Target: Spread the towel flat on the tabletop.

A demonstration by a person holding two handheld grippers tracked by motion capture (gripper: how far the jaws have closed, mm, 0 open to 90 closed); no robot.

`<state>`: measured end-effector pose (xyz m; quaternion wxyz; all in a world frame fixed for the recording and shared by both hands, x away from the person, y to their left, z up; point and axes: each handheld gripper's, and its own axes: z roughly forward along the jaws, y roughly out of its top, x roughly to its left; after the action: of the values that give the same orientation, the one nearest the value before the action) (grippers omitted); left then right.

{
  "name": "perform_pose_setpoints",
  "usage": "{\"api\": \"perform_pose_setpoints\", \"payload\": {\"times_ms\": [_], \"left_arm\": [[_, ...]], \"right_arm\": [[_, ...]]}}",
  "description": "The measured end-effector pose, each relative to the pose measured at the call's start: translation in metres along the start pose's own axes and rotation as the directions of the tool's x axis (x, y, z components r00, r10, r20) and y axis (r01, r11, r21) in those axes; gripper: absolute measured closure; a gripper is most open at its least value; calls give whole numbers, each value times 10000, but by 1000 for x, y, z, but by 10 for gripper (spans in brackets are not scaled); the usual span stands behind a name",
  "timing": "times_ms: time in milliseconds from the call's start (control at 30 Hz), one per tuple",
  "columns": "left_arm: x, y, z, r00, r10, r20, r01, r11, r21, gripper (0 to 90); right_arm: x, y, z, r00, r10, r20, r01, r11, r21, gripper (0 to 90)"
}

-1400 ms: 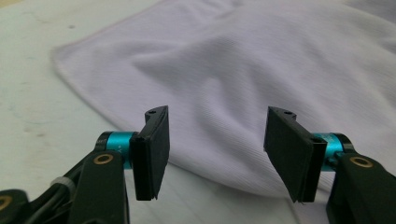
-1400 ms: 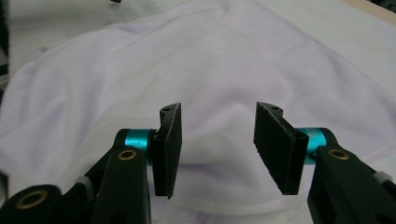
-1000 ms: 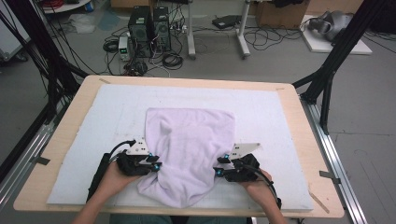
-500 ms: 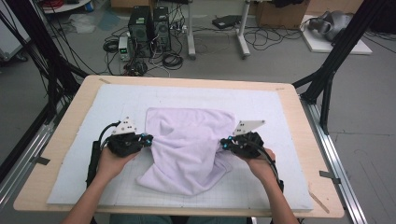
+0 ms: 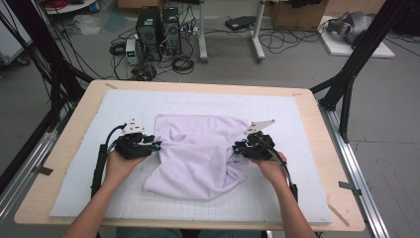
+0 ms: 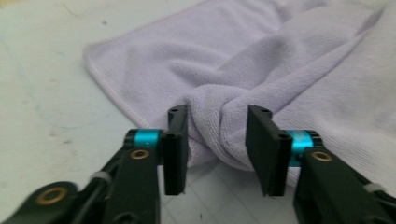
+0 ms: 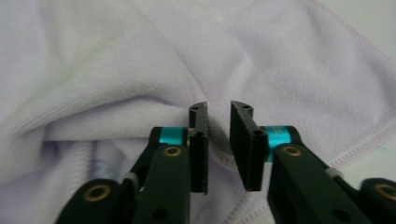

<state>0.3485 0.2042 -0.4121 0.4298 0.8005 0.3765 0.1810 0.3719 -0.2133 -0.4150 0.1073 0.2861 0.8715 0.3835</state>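
A pale lilac towel lies rumpled on the white mat, its near part folded over. My left gripper is at the towel's left edge. In the left gripper view the left gripper has just been opening, and a bunched fold of the towel sits loosely between its jaws. My right gripper is at the towel's right edge. The right gripper has also just been opening; its jaws stand a narrow gap apart over a hemmed fold of the towel.
The white gridded mat covers most of the wooden table. Black frame legs stand at the table's far corners. Computer towers and cables sit on the floor beyond.
Both hands have moved away from the person and slightly apart, drawing the towel's sides outward, so the towel lies wider than before.
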Motion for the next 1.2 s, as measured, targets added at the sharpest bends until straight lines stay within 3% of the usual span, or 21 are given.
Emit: {"api": "perform_pose_setpoints", "payload": {"times_ms": [67, 267, 400, 533, 600, 667, 733, 800, 833, 900, 1000, 1200], "left_arm": [[-5, 0, -13, 9996, 192, 222, -189, 9997, -169, 538], [-27, -7, -38, 9934, 927, 670, -899, 9950, -446, 514], [-40, -17, -41, 9879, 1066, 1127, -1018, 9937, -478, 514], [-48, -24, -33, 9790, 1452, 1431, -1470, 9891, 20, 523], [-52, -26, -26, 9733, 1804, 1418, -1889, 9808, 492, 527], [-54, -28, -18, 9709, 1889, 1473, -2045, 9739, 987, 559], [-56, -31, -12, 9657, 2159, 1446, -2370, 9600, 1494, 624], [-59, -34, -10, 9603, 2347, 1509, -2573, 9540, 1536, 719], [-59, -36, -10, 9620, 2222, 1590, -2440, 9605, 1338, 775], [-57, -39, -12, 9652, 2072, 1595, -2287, 9646, 1310, 807], [-55, -41, -17, 9685, 1984, 1502, -2167, 9692, 1171, 827], [-49, -42, -25, 9753, 1802, 1278, -1931, 9764, 965, 836]], "right_arm": [[7, 2, -12, 9994, -265, -203, 260, 9993, -280, 726], [36, 4, -38, 9948, -991, -224, 979, 9939, -509, 676], [53, -1, -46, 9907, -1347, -211, 1329, 9886, -711, 657], [66, -13, -43, 9861, -1613, -406, 1589, 9857, -554, 637], [69, -19, -34, 9846, -1694, -423, 1690, 9855, -129, 618], [69, -26, -22, 9864, -1548, -559, 1563, 9875, 229, 604], [67, -31, -11, 9887, -1356, -636, 1392, 9886, 572, 602], [65, -36, -5, 9895, -1125, -903, 1189, 9905, 695, 679], [65, -37, -6, 9890, -1028, -1064, 1093, 9924, 571, 758], [67, -38, -12, 9892, -1200, -842, 1244, 9911, 484, 805], [71, -42, -24, 9874, -1373, -785, 1415, 9886, 518, 811], [80, -48, -49, 9893, -1229, -787, 1259, 9914, 347, 811]]}}
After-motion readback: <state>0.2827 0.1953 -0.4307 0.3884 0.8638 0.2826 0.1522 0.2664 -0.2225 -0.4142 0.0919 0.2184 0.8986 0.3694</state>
